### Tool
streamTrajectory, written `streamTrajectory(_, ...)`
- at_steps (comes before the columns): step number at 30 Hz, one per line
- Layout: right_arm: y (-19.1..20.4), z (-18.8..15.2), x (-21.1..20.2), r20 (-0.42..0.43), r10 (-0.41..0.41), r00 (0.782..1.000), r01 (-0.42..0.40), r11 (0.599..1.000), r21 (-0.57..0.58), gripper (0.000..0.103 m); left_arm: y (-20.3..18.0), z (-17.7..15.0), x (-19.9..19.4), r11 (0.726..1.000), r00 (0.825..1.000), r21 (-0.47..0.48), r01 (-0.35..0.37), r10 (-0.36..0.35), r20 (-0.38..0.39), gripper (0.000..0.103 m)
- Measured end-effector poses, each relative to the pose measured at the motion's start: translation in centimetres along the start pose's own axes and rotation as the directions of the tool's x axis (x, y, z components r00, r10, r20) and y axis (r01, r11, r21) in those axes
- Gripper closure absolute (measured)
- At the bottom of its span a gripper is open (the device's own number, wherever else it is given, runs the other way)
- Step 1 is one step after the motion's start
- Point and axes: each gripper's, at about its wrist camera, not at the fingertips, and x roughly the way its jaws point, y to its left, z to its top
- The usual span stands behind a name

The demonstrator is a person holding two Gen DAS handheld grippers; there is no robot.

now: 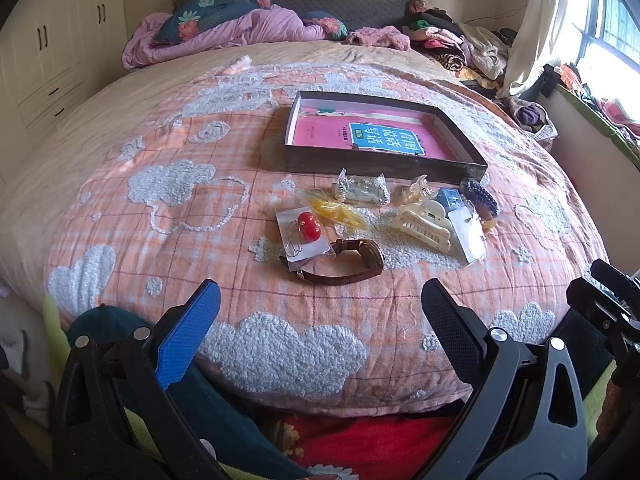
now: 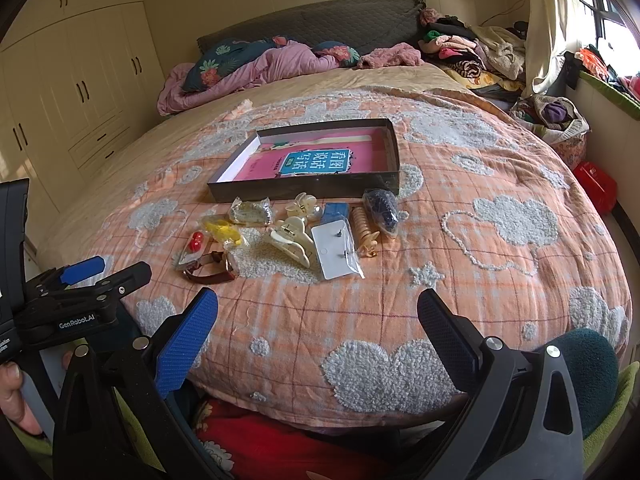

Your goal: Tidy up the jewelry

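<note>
While both grippers hung over the near edge of the bed [image 1: 120, 152], nothing on it was being touched. The bed was covered by an orange checked quilt [image 2: 460, 208] with tufted white clouds, and a rumpled lilac duvet [image 1: 248, 32] lay bunched at the headboard, with a heap of clothes [image 2: 472, 54] at the far right corner. Toward the middle of the quilt sat a shallow dark box [image 1: 384, 166], open on top, with a pink book [image 2: 316, 162] lying flat inside it. The jewelry was scattered just in front of the box's near wall, all of it outside the box. The left gripper [image 1: 320, 312] had its fingers spread wide apart and held nothing; the right gripper [image 2: 318, 316] was the same, fingers apart and empty, well short of the pile. Nearest the left gripper lay a brown-strapped watch [image 1: 352, 264], partly resting on a clear packet with red beads [image 1: 309, 226]. Beside that lay a cream claw clip [image 2: 294, 242], then a white earring card in plastic [image 2: 334, 252], touching the clip's right side. Behind them were a yellow piece in a bag [image 1: 336, 208], a clear packet of pale trinkets [image 2: 250, 212], a small cream flower clip [image 2: 303, 205], a blue box [image 2: 335, 212], a tan spiral hair tie [image 2: 362, 226] and a bag of dark blue beads [image 1: 480, 196], the last close against the box's corner.
</note>
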Motion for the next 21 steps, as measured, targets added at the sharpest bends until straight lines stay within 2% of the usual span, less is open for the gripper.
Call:
streamTrajectory(8,0.8,0.5,-0.3,-0.002,-0.004,1.0,0.004,1.0,0.001,0.004,0.0,0.0,0.0,1.0,1.0,0.001,0.0,0.0,0.0,0.009)
streamTrajectory(14,0.0,0.7,0.4,0.002,-0.006,1.0,0.006,1.0,-0.002,0.004,0.0,0.1,0.0,1.0,1.0,0.001,-0.005,0.005,0.004,0.009)
streamTrajectory(17,-0.9,1.5,0.5,0.003,0.003,1.0,-0.003,1.0,0.003,0.004,-0.5,1.3,0.0,1.0,1.0,-0.003,-0.009,0.009,0.008,0.009)
streamTrajectory(21,-1.8,3.0,0.7,0.016,-0.01,1.0,0.01,1.0,-0.003,0.004,0.6,2.6,0.4,1.0,1.0,-0.013,-0.025,0.025,0.017,0.009)
